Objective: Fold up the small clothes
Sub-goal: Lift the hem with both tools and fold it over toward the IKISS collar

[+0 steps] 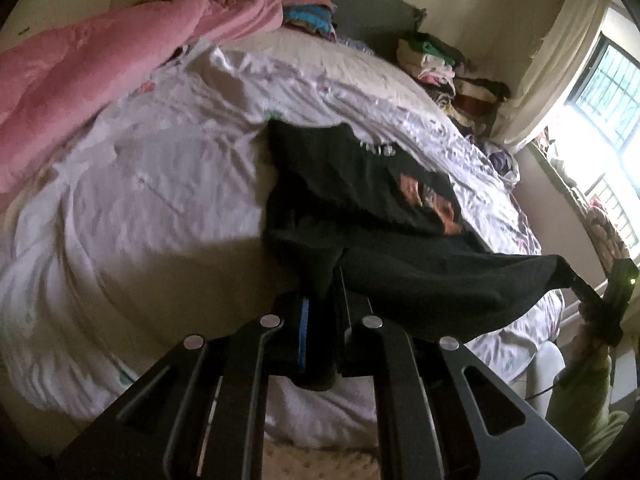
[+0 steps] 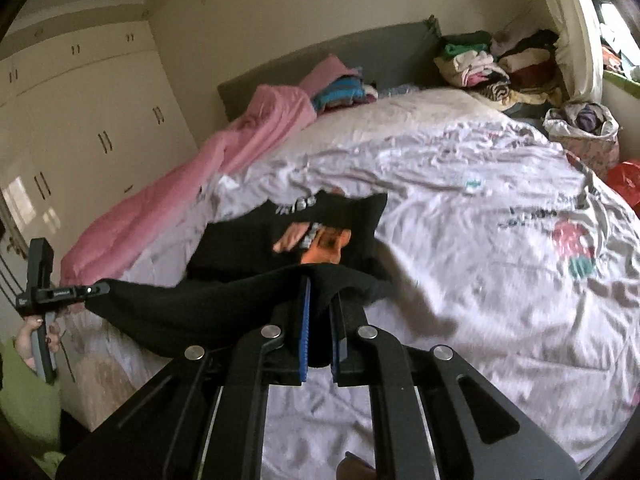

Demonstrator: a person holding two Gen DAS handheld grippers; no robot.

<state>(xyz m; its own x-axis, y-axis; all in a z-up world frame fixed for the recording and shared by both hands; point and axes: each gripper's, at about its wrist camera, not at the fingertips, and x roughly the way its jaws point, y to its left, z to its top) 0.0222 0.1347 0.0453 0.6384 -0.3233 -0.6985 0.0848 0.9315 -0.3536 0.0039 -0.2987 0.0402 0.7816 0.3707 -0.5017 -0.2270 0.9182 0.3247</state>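
Black cloth fills the middle of both views: we have a small black shirt (image 1: 360,184) with an orange print, its far part lying on the bed (image 1: 160,184) and its near hem lifted and stretched between our two grippers. Our left gripper (image 1: 326,280) has its jaws nearly closed, pinching one bunched corner of the hem at about 6 o'clock in its own view. Our right gripper (image 2: 320,292) has its jaws closed just as far on the other corner, and from the left camera it shows at 4 o'clock, tugging the cloth to a point. From the right camera the left gripper sits at 9 o'clock. The hem hangs taut between them above the white printed sheet (image 2: 480,208). A pink quilt (image 1: 100,64) lies along the bed at 10 o'clock in the left view, and stacks of folded clothes (image 2: 480,64) rest by the grey headboard (image 2: 360,52) at 1 o'clock in the right view.
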